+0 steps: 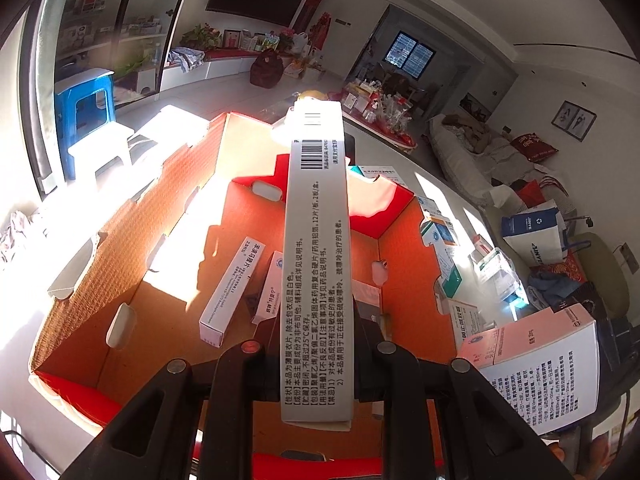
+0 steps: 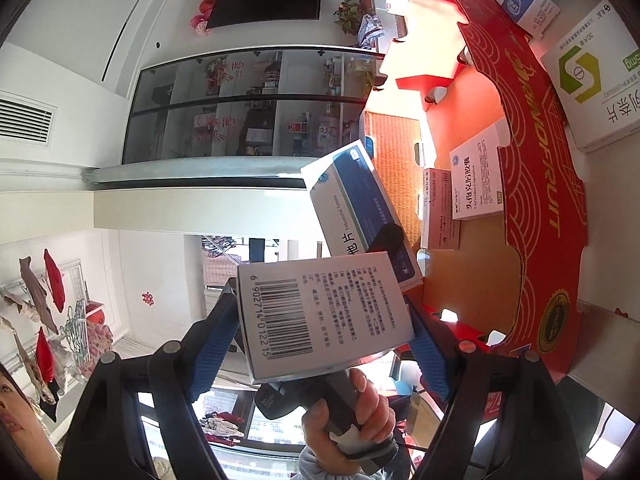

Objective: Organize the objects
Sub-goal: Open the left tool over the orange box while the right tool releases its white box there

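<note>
Clamped between the closed fingers of the left gripper (image 1: 316, 360), a long grey medicine box (image 1: 316, 264) is held above the red carton (image 1: 80, 264), while a barcoded box (image 2: 324, 316) is gripped by the right gripper (image 2: 324, 344) beside that carton.

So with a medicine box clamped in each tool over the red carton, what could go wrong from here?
1. The left tool grips the long grey box only at its near end; it could pivot or slip.
2. Both tools hang close together; the white barcoded box in the right tool could knock the blue-and-white box.
3. Dropping either could jumble the boxes already inside the red cardboard carton.
</note>
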`<state>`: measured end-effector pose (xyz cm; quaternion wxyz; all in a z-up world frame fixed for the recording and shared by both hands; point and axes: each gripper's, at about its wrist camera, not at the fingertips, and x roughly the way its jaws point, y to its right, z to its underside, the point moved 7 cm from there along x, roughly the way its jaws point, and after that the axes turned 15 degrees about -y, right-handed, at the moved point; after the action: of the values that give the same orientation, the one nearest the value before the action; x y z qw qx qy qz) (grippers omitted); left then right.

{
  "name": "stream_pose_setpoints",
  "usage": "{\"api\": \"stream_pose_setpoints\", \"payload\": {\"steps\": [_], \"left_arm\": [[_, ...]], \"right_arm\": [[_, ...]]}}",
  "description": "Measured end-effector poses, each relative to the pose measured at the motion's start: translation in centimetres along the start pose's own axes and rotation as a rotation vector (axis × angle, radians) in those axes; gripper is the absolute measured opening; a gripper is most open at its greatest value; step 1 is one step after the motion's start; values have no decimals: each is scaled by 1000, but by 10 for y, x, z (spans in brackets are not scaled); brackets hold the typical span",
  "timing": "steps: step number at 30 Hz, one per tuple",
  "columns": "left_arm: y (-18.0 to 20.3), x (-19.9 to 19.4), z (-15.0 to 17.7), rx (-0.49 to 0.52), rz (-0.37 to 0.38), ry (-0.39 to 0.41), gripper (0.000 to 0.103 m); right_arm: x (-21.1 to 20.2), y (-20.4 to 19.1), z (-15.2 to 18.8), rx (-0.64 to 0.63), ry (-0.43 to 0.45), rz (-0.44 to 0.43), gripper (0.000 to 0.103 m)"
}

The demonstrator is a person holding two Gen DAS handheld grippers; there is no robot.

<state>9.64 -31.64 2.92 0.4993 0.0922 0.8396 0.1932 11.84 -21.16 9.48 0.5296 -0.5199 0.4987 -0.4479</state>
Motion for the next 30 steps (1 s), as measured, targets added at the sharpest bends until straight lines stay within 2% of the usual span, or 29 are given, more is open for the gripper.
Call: {"api": "stream_pose_setpoints", "payload": {"steps": [10,12,17,20,22,23,25,26,27,30], "left_arm": [[-11,4,-4,-36,-28,-3,23],[-14,5,-3,-51,-30,-7,23],[-18,7,-2,-71,-46,-13,23],[-22,11,-1,-82,-58,-26,23],[-24,12,0,-94,-73,-31,23],[-24,13,0,-97,-79,-36,25],[-26,15,1,-97,-87,-44,35],[-25,16,1,-94,-88,-49,44],[-24,17,2,-93,-96,-54,56],[-24,14,0,-103,-104,-45,68]], "right_arm": [[19,-15,-17,-60,-30,71,81],[24,-17,-20,-78,-39,108,81],[37,-21,-27,-180,-59,326,81],[41,-18,-31,-224,-40,487,83],[40,-17,-31,-252,-16,554,97],[39,-17,-31,-260,-8,576,102],[36,-17,-30,-275,1,622,103],[32,-17,-30,-277,9,652,103],[26,-17,-30,-280,31,681,103],[-10,-19,-25,-310,146,775,103]]}}
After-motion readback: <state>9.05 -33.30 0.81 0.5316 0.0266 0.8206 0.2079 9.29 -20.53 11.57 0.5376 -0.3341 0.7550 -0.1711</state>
